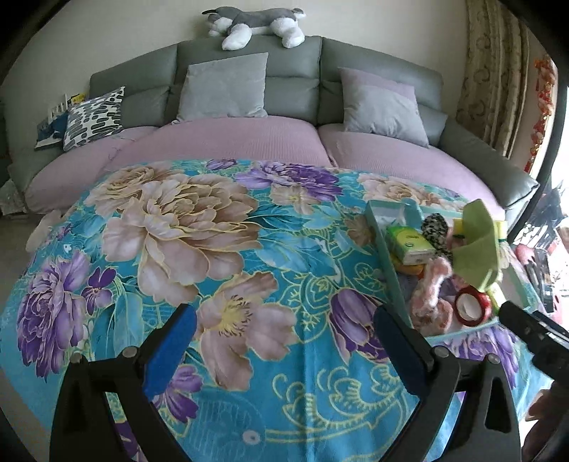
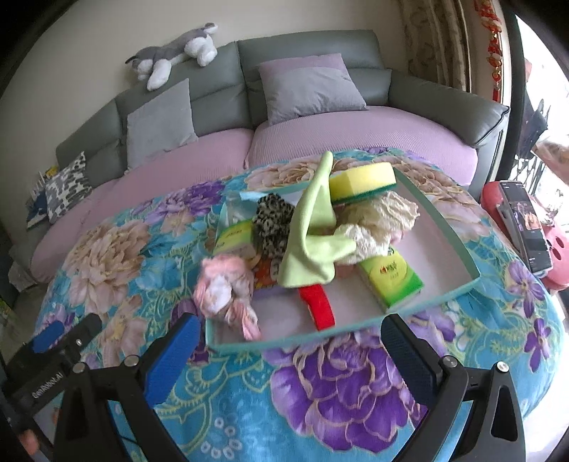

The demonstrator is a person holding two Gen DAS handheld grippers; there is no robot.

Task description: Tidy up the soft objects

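Both tongs, left [image 1: 284, 341] and right [image 2: 290, 350], stand wide apart with nothing between their pads, above the flowered table [image 2: 341, 391]. Just ahead of the right tongs, the shallow teal tray [image 2: 419, 308] holds a light, limp heap. Its green cloth [image 2: 313, 245] would likely bunch, so pinch a raised fold; beyond it, the yellow sponge [image 2: 362, 179] should squash.

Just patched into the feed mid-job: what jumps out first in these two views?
The loud turquoise floral blanket fills the foreground, with a shallow teal box on it heaped with soft things: a lime cloth, a yellow sponge, a pink scrunchie. Behind, a grey-and-white plush dog sprawls on top of the sofa back. Both the left gripper and right gripper are open and empty.
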